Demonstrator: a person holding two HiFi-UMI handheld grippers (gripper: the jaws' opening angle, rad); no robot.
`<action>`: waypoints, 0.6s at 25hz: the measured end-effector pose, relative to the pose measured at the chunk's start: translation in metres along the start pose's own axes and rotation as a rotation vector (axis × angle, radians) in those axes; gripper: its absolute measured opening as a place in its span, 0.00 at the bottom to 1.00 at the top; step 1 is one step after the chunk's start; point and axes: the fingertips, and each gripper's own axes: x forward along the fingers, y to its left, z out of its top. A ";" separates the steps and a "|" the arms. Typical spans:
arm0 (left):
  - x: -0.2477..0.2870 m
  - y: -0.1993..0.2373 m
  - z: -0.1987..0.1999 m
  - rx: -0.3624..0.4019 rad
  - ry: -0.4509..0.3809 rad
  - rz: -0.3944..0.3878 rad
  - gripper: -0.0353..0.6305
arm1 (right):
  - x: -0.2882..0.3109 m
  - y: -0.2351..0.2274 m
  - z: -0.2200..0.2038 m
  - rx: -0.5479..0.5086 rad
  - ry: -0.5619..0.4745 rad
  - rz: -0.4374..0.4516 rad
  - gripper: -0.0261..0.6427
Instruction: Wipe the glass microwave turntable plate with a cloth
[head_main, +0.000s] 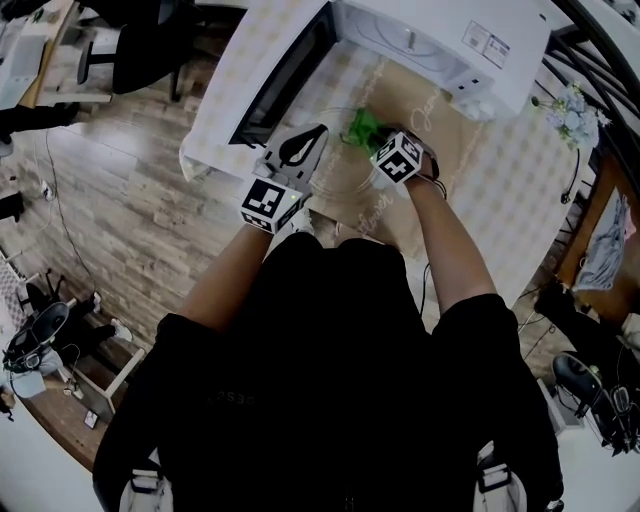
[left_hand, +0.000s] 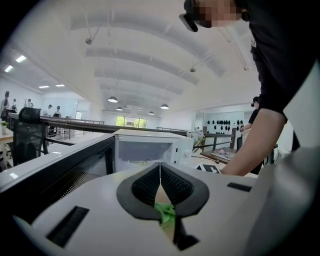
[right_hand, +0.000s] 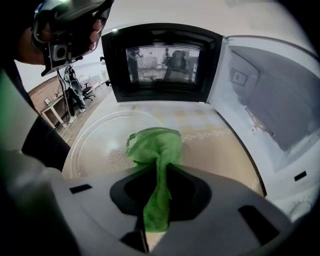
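Two spots are giving me trouble close in. First, my left gripper (left_hand: 160, 169) is pressing its jaws together at the tips, held up in the air. A scrap of green is showing low in the gap behind the pads; pinched there or just seen through, I cannot tell. Second, in the head view my own torso (head_main: 330, 390) is filling the lower half and covering the near table edge.

My right gripper (right_hand: 159, 171) is clamping tight on the green cloth (right_hand: 152, 145), which is running out between the jaws and bunching on the glass turntable plate (right_hand: 97, 147). The plate is lying flat on the table (head_main: 500, 190), outside the oven, just in front of the microwave (right_hand: 265, 95). Its near rim is disappearing behind the gripper body, and from the head camera the clear glass is barely reading against the tan surface. The cloth is touching the plate's right part.

Beyond, the microwave door (right_hand: 162, 62) is standing open, its mesh window facing the right gripper camera. Farther out, wooden floor (head_main: 130, 230) and an office chair (head_main: 140, 55) are showing, too small to detail.
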 end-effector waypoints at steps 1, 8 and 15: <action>-0.002 0.000 0.000 0.001 -0.002 -0.011 0.09 | -0.002 0.000 -0.004 0.012 0.008 -0.009 0.15; -0.017 0.001 0.003 0.006 -0.017 -0.086 0.09 | -0.013 0.004 -0.024 0.101 0.080 -0.067 0.15; -0.035 0.004 -0.001 0.004 -0.017 -0.113 0.09 | -0.025 0.012 0.007 0.133 0.016 -0.096 0.15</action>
